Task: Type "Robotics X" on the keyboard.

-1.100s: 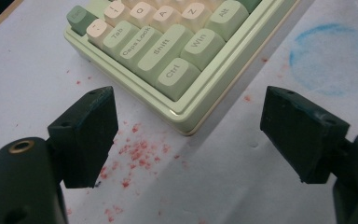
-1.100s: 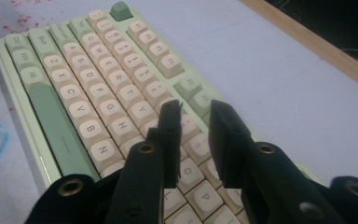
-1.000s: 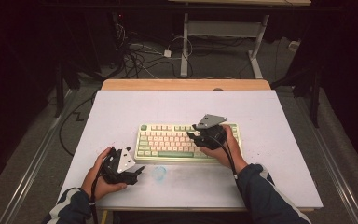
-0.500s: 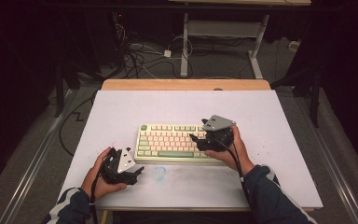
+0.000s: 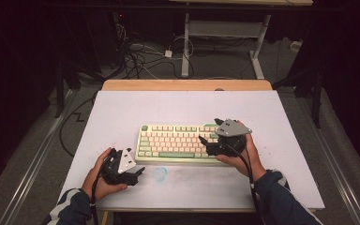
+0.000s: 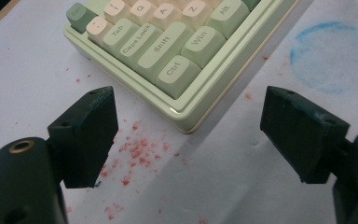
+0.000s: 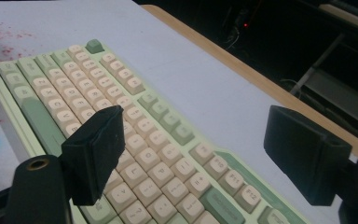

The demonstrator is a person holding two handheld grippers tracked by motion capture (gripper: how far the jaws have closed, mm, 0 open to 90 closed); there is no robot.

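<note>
A pale green keyboard (image 5: 176, 143) with cream and green keys lies in the middle of the white table (image 5: 122, 112). My right gripper (image 5: 209, 131) hovers over the keyboard's right end with its jaws pointing left. In the right gripper view the right gripper (image 7: 198, 121) stands open above the key rows (image 7: 135, 154); its jaws have just been opening and hold nothing. My left gripper (image 5: 138, 172) rests near the table's front edge, just off the keyboard's front left corner. In the left gripper view the left gripper (image 6: 191, 105) is open, with the Ctrl corner (image 6: 179, 74) just ahead.
A faint blue ring stain (image 5: 160, 174) marks the table in front of the keyboard, and red specks (image 6: 137, 149) lie near its left corner. A wooden strip (image 5: 187, 85) borders the far edge. Cables (image 5: 140, 58) and a desk frame (image 5: 225, 28) lie beyond.
My right gripper has moved right along the keyboard to its right end and risen a little, and its jaws have spread wider. The left gripper has stayed put.
</note>
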